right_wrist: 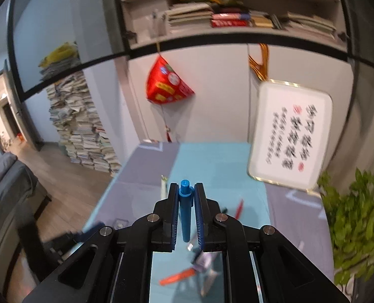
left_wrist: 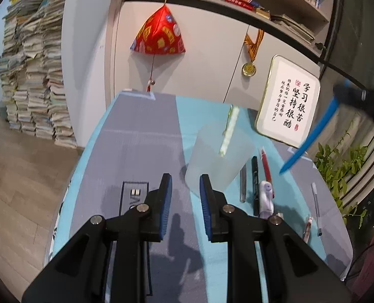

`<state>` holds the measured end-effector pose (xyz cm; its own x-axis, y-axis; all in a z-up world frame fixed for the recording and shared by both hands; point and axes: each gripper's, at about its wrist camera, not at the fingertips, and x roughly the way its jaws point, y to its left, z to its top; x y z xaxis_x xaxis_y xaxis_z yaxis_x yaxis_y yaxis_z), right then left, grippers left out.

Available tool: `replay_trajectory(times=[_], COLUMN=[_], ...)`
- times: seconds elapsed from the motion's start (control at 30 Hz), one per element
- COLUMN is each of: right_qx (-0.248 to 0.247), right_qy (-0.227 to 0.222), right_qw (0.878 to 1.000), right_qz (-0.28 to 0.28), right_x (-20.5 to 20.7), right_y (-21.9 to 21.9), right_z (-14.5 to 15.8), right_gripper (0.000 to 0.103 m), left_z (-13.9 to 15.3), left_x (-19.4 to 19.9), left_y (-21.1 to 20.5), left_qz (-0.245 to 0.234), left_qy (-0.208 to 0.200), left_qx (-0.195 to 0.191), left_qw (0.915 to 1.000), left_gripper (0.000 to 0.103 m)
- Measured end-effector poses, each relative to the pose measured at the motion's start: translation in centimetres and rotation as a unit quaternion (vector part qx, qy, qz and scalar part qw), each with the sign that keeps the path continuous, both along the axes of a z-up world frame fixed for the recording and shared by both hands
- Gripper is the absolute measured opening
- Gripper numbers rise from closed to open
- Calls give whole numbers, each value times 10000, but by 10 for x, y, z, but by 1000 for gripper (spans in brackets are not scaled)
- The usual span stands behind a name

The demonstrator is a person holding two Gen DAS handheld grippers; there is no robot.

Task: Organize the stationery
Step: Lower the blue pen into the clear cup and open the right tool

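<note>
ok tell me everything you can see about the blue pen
The blue pen is plain, opaque blue plastic with a round push button on top and a clip near that end. The right gripper is shut on its upper barrel, so it hangs in the air, tapered tip down and tilted, above the loose pens, to the right of the frosted cup. Nothing else touches it.

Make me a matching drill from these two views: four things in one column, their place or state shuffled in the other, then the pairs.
1. blue pen
2. frosted cup
3. medal
4. left gripper

A. hangs on the wall
B. jaws apart, nothing between them
C. clamped in the right gripper
D. stands on the table with a pen inside

Pairs: 1-C, 2-D, 3-A, 4-B
</note>
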<state>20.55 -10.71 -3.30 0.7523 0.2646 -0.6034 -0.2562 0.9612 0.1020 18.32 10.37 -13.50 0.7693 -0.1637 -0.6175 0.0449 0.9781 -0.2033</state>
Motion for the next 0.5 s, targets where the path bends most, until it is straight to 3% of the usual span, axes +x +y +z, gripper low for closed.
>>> replay_trajectory(times=[0.27, 0.5], right_qx=[-50, -162], right_qy=[-170, 150], right_qw=[9997, 9996], right_qz=[172, 195], right_x=[25, 55], right_y=[37, 60], right_z=[11, -15], right_gripper=[13, 13], left_z=[-4, -6], left_x=[-5, -8], left_y=[5, 10], left_qz=[20, 16], left_qy=[5, -7], left_qx=[-33, -29], left_qw=[10000, 10000], left_gripper=[20, 20])
